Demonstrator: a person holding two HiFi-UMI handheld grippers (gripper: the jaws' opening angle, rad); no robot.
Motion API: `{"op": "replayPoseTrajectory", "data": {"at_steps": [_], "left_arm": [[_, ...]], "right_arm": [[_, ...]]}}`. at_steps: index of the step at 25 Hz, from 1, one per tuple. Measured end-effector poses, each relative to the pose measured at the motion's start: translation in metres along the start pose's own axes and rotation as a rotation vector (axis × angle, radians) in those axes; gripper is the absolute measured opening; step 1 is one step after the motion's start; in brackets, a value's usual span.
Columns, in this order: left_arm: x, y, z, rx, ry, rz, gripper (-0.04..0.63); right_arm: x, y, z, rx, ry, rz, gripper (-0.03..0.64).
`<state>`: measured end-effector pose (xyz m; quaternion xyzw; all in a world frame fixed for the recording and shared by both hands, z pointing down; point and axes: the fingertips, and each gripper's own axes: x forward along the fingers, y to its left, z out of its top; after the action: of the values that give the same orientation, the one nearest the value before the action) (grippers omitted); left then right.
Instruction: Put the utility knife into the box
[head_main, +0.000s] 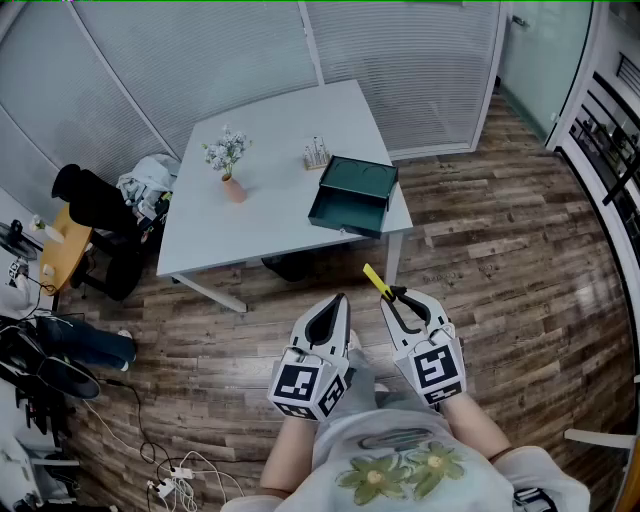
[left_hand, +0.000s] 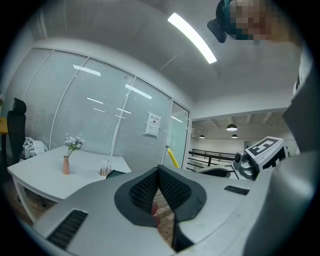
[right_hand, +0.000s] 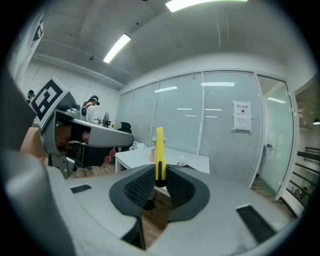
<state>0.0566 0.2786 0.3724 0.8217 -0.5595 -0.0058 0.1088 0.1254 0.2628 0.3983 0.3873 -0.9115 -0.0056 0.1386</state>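
The person's pale shirt (head_main: 400, 468) with its flower print fills the bottom of the head view. Just beyond it, both grippers are held out over the wooden floor (head_main: 500, 260), on the near side of the white table (head_main: 265, 220) and well short of it.

The left gripper (head_main: 340, 299) has its jaws pressed together with nothing between them. Its own view shows the two dark ribbed pads (left_hand: 172, 187) meeting at the tip (left_hand: 158, 169).

The right gripper (head_main: 393, 296) is clamped on the yellow utility knife (head_main: 376, 281). In the right gripper view the knife (right_hand: 159, 152) stands upright between the pads, its lower end pinched at the tip (right_hand: 160, 175) and most of its length sticking out past the jaws. In the head view it slants towards the table's near right corner.

The dark green box (head_main: 352, 195) sits open on the table at the near right corner, well apart from the knife. On the table behind the box stands a small holder (head_main: 316, 153). Further left on the table is a pink vase of pale flowers (head_main: 230, 170).

Left of the table is a black chair (head_main: 95, 205) with clothes heaped beside it. Cables (head_main: 175, 480) lie on the floor on the table's near left side.
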Motion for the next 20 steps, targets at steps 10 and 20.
{"op": "replayPoseTrajectory", "data": {"at_steps": [10, 20], "left_arm": [[0.019, 0.0, 0.006, 0.05, 0.01, 0.006, -0.006], [0.054, 0.022, 0.0, 0.052, 0.019, 0.012, -0.006]], "right_arm": [[0.007, -0.016, 0.005, 0.007, -0.027, -0.004, 0.072], [0.038, -0.038, 0.004, 0.002, -0.012, -0.012, 0.072]]}}
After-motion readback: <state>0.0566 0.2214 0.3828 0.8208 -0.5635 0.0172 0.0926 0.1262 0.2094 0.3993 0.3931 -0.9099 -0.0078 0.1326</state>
